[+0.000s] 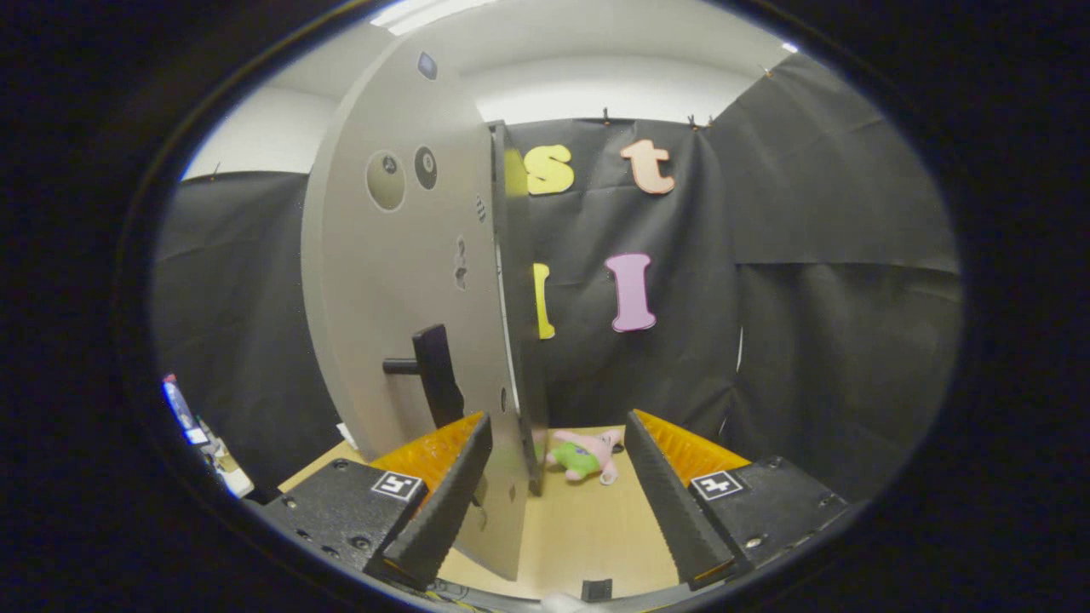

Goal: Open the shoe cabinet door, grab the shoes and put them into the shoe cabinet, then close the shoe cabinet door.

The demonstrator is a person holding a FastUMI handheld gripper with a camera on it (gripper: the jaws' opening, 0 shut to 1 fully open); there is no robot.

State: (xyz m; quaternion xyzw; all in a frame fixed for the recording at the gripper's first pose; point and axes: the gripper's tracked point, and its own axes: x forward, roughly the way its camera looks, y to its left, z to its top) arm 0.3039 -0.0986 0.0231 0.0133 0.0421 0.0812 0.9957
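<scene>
We are holding the tool (558, 498) with its fingers spread apart and pinching nothing. The shoe cabinet door (400, 298) is standing edge-on, its free edge running upright between the fingers, close to the left one. Its black handle (434, 375) is lying left of that edge. A plush toy (586, 455) is lying on the bench (579, 536) beyond the door.

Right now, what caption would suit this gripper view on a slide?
Open gripper straddling the edge of a grey cabinet door, black handle by one finger, a pink plush toy on the table beyond.
</scene>
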